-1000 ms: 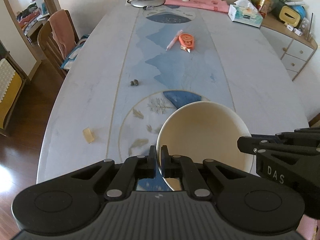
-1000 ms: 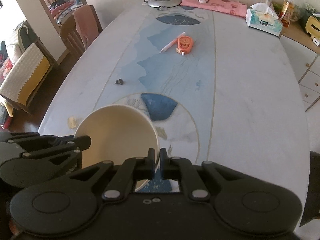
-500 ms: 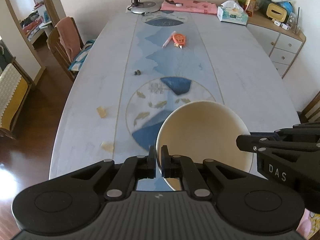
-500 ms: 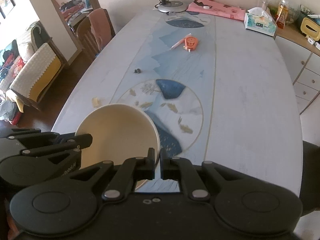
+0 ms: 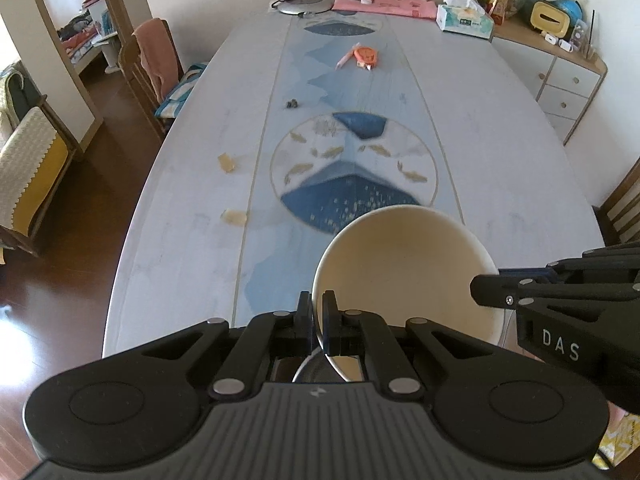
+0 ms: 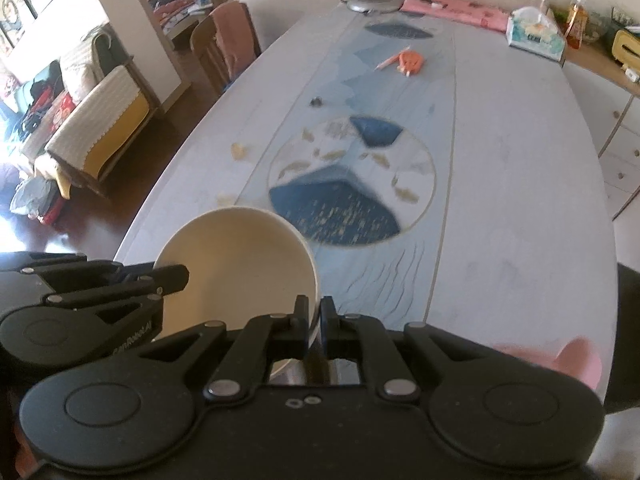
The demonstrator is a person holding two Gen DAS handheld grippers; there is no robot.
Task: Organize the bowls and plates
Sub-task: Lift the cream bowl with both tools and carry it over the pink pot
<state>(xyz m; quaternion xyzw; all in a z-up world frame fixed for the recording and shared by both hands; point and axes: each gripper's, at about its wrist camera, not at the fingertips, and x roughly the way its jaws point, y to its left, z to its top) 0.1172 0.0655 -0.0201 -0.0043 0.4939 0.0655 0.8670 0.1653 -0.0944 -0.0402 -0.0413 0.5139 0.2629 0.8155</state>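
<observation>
Bowl point(image 5: 404, 268) carried between two tongs, drawn back along the bench point(image 5: 500, 148).

Over the last second more of the bench's near end has come into view, so the bowl has travelled toward its near edge, probably to a stacking spot out of view. Left tongs point(image 5: 318, 312) are clamped on the near-left rim, right tongs point(image 6: 314, 316) on the opposite rim; the bowl hangs tilted above the bench.

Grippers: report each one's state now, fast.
Left gripper: closed on the rim of the cream round bowl.
Right gripper: closed on the same bowl's opposite rim.
</observation>
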